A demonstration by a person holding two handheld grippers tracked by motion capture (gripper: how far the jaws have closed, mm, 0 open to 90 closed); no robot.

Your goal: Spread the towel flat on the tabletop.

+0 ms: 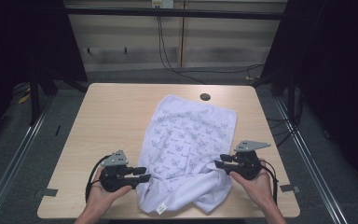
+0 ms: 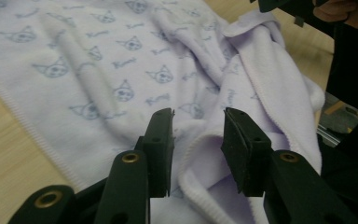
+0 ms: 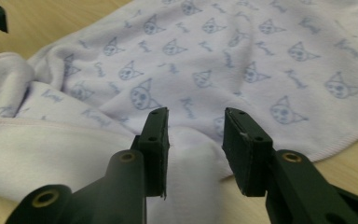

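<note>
- currently the towel (image 1: 186,149) lies spread on the table (image 1: 112,112), its near edge bunched between both grippers.
- left gripper (image 1: 142,174), at the towel's near left corner, has its jaws spread with a folded hem (image 2: 198,154) between them, unpinched; closing there could catch two layers.
- right gripper (image 1: 218,161), at the towel's right edge, is spread too; cloth between its jaws looks loose and could slip out.
- uneven pulls would likely skew the towel.

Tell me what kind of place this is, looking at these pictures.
Probably a lab or recording workspace rather than a home. A plain wooden table stands between dark curtains, with cables trailing over a grey carpeted floor. A cat-print towel lies on the table.
</note>
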